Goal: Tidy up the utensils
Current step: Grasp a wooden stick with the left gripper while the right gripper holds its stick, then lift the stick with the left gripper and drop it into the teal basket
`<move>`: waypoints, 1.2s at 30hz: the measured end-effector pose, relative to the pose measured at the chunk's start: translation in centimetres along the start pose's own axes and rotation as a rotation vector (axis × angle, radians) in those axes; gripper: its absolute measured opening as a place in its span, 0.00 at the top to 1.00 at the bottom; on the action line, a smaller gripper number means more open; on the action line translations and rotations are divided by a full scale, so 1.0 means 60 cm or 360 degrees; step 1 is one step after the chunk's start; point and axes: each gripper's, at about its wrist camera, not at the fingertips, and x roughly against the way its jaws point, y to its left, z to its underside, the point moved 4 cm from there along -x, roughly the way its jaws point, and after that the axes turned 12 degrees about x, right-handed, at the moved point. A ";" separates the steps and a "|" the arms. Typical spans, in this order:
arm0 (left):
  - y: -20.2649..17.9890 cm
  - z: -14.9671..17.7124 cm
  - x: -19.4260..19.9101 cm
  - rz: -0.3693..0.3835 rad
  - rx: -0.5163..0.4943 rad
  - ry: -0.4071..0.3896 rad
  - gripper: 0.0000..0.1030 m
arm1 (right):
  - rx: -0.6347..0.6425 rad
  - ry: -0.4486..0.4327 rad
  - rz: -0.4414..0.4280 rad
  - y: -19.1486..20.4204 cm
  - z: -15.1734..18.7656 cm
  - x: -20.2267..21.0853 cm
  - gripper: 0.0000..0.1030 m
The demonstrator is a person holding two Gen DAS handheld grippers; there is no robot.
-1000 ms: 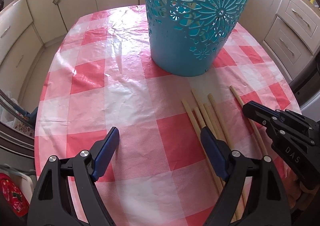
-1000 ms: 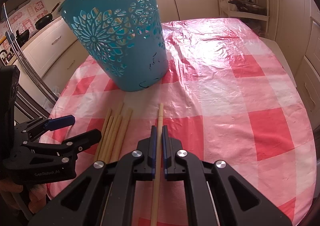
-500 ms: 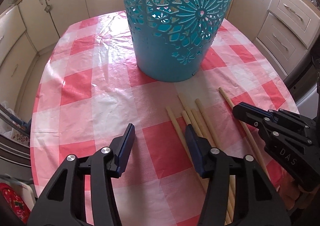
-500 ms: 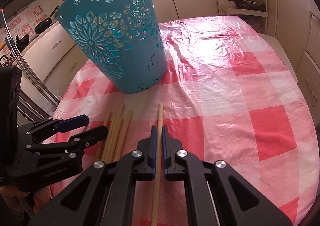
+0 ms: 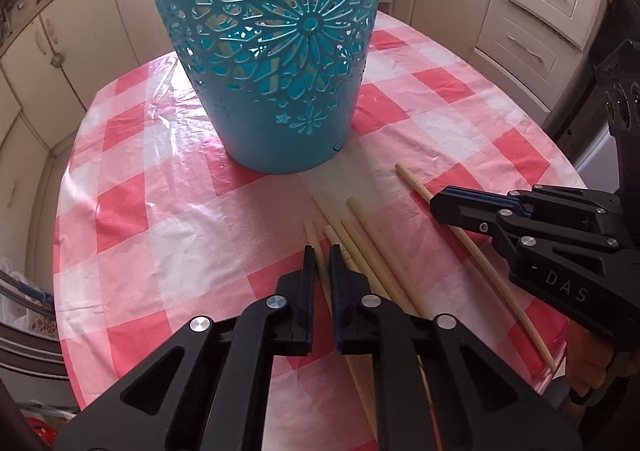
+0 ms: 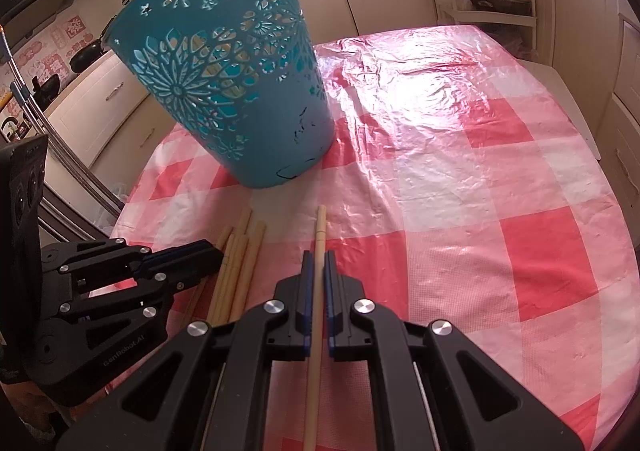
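A counter (image 6: 460, 179) draped in a glossy red-and-white checked plastic cloth is filling both views, and a tall teal plastic basket (image 5: 272, 63) with cut-out flower patterns is standing upright on its far left part. Near the basket's foot, a loose bunch of pale wooden chopsticks (image 6: 240, 263) is lying flat on the cloth, pointing toward the basket. The left tongs (image 5: 321, 265) have just been closing and are now pinching the leftmost chopstick of the bunch (image 5: 311, 241) between their blue pads, narrow around it. Just right of the bunch, the right tongs (image 6: 319, 269) are gripping a single wooden chopstick (image 6: 320, 229), its far tip reaching toward the basket
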 end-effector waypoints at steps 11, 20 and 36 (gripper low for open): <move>0.004 0.001 0.001 -0.0082 0.0031 -0.0041 0.95 | 0.0077 -0.0008 0.0068 0.010 -0.002 -0.005 0.94; 0.049 0.006 0.016 -0.0106 0.0159 -0.0049 0.96 | 0.0211 0.0007 0.0178 0.024 -0.004 -0.008 0.94; 0.090 0.012 0.147 0.0134 0.0451 -0.0302 0.96 | 0.0258 -0.0011 0.0216 0.030 0.000 -0.007 0.94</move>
